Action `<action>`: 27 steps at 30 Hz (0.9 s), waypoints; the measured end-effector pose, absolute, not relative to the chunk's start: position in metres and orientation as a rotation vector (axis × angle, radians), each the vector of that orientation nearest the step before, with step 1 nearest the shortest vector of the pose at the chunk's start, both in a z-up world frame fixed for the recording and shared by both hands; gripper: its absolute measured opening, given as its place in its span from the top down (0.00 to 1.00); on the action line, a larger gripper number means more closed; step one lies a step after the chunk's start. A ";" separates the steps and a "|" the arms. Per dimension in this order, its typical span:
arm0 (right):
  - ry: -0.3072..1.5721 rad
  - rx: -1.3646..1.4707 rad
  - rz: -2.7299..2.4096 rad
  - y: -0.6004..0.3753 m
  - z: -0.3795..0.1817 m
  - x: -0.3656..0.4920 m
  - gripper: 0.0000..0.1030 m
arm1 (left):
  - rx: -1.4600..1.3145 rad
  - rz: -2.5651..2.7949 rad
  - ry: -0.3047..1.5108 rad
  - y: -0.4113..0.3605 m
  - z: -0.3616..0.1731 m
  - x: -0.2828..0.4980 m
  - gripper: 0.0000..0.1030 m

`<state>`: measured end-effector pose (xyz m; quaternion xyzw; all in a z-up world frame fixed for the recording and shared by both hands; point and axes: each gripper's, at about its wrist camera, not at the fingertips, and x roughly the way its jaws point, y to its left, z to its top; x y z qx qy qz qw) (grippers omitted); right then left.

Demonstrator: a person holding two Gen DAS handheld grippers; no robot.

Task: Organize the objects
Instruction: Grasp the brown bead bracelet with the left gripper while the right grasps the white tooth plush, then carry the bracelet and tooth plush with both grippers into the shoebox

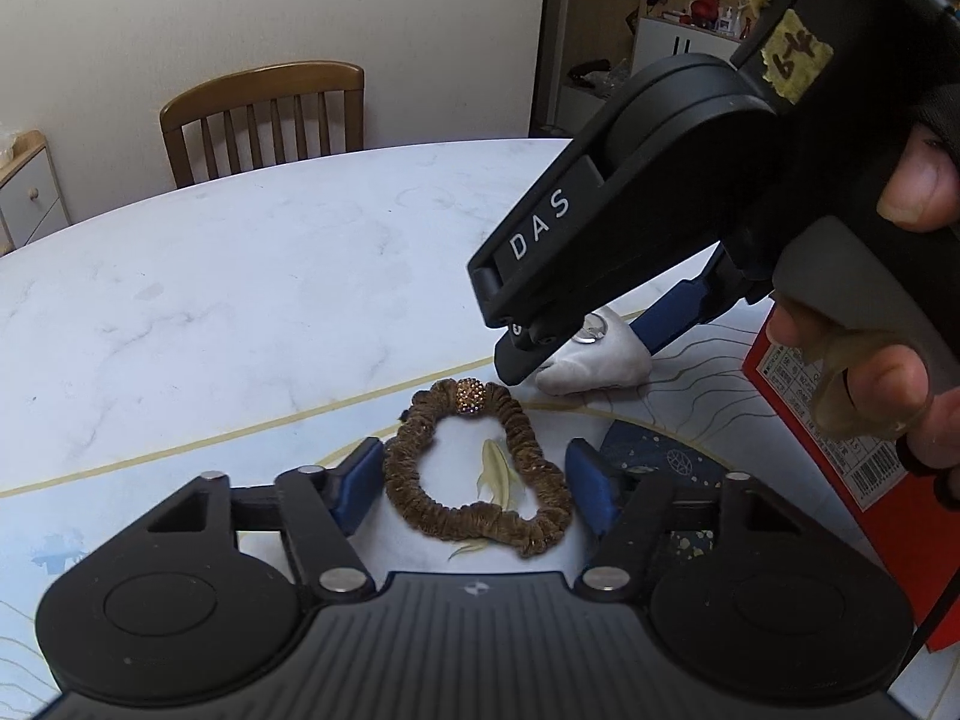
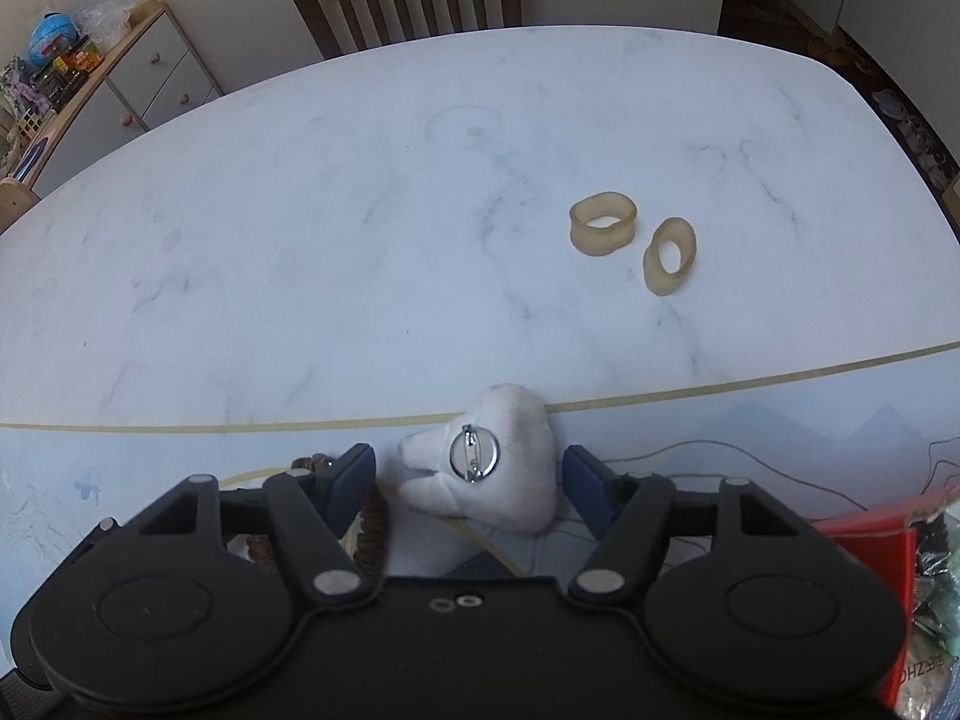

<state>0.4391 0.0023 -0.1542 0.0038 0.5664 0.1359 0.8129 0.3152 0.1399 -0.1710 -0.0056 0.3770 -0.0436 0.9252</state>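
Note:
A brown velvet scrunchie [image 1: 474, 468] with a sparkly bead lies on the table between the open fingers of my left gripper [image 1: 474, 489]. A white plush brooch [image 2: 489, 477] with a round metal pin back lies between the open fingers of my right gripper [image 2: 468, 480]; it also shows in the left wrist view [image 1: 600, 360], partly behind the right gripper's body. Neither gripper touches its object. Two tan rubber rings [image 2: 630, 240] lie side by side farther out on the marble table [image 2: 300, 240]. The scrunchie's edge [image 2: 372, 531] peeks out under my right gripper's left finger.
A red box [image 1: 840, 450] stands at the right, close to the right hand, and shows in the right wrist view [image 2: 864, 534]. A wooden chair [image 1: 264, 114] stands at the table's far side. A cabinet [image 2: 120, 78] with clutter is at the far left.

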 end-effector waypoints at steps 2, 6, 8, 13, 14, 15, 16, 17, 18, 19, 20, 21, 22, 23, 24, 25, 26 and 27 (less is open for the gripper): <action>1.208 0.012 0.293 0.003 -0.154 0.437 0.47 | -0.004 -0.084 0.777 0.140 -0.170 0.316 0.49; 1.192 0.023 0.282 0.000 -0.153 0.432 0.55 | -0.003 -0.067 0.789 0.143 -0.167 0.318 0.70; 1.183 0.022 0.278 -0.001 -0.152 0.430 0.61 | -0.010 -0.067 0.793 0.146 -0.166 0.318 0.77; 1.175 0.034 0.285 -0.001 -0.148 0.424 0.67 | -0.008 -0.068 0.786 0.150 -0.165 0.315 0.86; 1.170 0.032 0.286 -0.001 -0.144 0.428 0.67 | -0.007 -0.068 0.785 0.150 -0.164 0.314 0.87; 1.163 0.034 0.288 -0.002 -0.142 0.425 0.68 | -0.010 -0.067 0.786 0.151 -0.164 0.313 0.87; 1.158 0.040 0.288 -0.002 -0.140 0.424 0.68 | -0.014 -0.065 0.787 0.153 -0.163 0.312 0.88; 1.153 0.044 0.290 -0.002 -0.137 0.422 0.68 | -0.020 -0.062 0.788 0.154 -0.162 0.312 0.88; 1.149 0.049 0.293 -0.003 -0.135 0.421 0.68 | -0.028 -0.060 0.789 0.155 -0.162 0.311 0.88; 1.145 0.053 0.296 -0.003 -0.132 0.419 0.68 | -0.038 -0.062 0.790 0.157 -0.161 0.310 0.89; 1.140 0.055 0.300 -0.003 -0.129 0.416 0.68 | -0.048 -0.063 0.790 0.159 -0.159 0.308 0.89; 1.137 0.055 0.306 -0.004 -0.126 0.414 0.68 | -0.054 -0.063 0.790 0.160 -0.157 0.307 0.91; 1.133 0.055 0.314 -0.005 -0.122 0.412 0.68 | -0.059 -0.064 0.790 0.161 -0.155 0.305 0.92; 1.130 0.056 0.320 -0.006 -0.118 0.410 0.68 | -0.063 -0.065 0.789 0.163 -0.153 0.303 0.92; 1.128 0.057 0.323 -0.007 -0.114 0.407 0.68 | -0.072 -0.069 0.789 0.164 -0.150 0.302 0.92; 1.127 0.062 0.328 -0.009 -0.111 0.405 0.68 | -0.082 -0.074 0.791 0.166 -0.148 0.301 0.92; 1.125 0.068 0.334 -0.011 -0.107 0.402 0.68 | -0.088 -0.078 0.792 0.168 -0.146 0.299 0.92; 1.122 0.071 0.338 -0.014 -0.103 0.398 0.68 | -0.087 -0.087 0.789 0.169 -0.145 0.297 0.92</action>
